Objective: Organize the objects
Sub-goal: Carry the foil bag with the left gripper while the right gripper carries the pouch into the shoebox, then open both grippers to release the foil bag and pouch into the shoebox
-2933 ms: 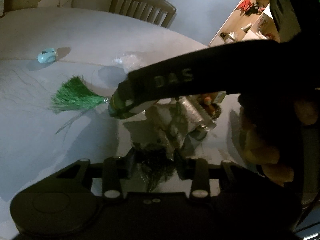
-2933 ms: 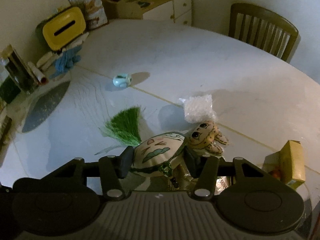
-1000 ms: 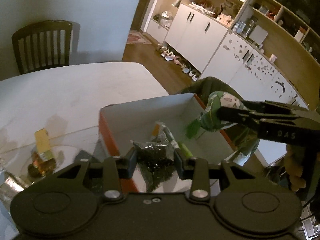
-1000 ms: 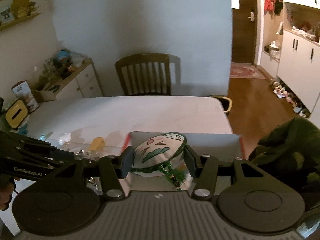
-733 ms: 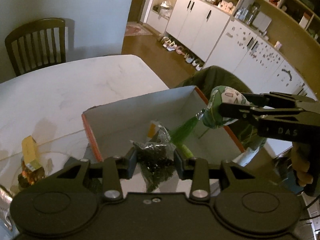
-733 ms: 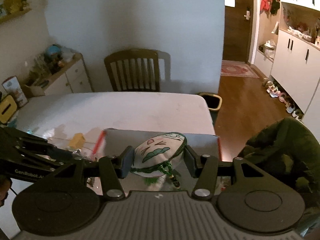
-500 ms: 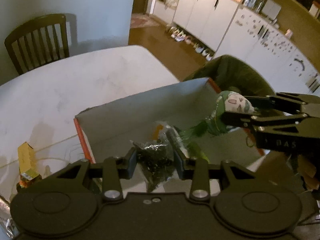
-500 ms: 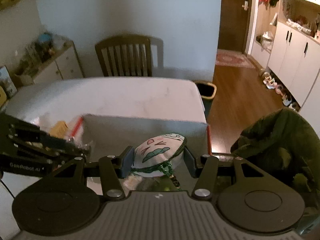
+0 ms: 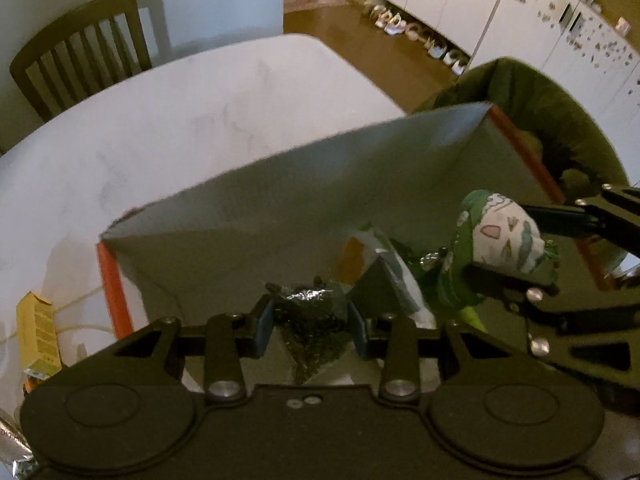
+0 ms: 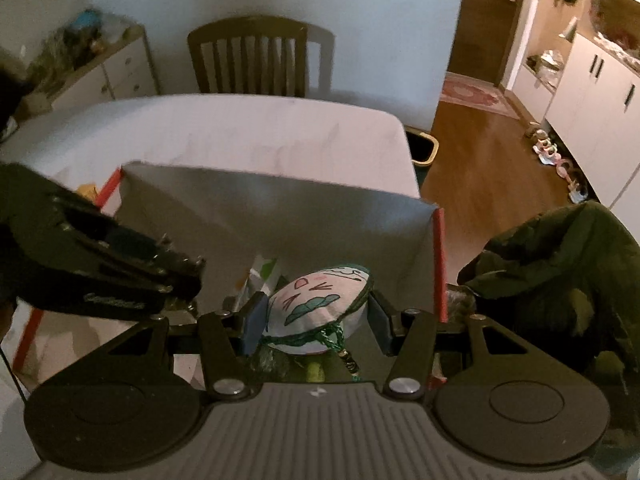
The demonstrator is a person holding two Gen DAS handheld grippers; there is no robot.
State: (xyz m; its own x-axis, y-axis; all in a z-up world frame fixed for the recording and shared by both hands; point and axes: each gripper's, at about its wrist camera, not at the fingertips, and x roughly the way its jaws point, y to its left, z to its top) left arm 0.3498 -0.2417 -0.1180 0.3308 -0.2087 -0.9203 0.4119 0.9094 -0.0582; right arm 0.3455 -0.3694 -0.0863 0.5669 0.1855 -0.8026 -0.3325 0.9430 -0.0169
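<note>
Left wrist – left tool (image 9: 310, 322) tilted down, over box (image 9: 280, 200)

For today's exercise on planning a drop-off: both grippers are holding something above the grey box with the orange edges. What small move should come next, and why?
Probably lower both a little further, then open the jaws. The right gripper is shut on the painted pouch and the left gripper on the dark foil packet. Both hang over the open box, which already holds a packet, so release there looks safe.
</note>
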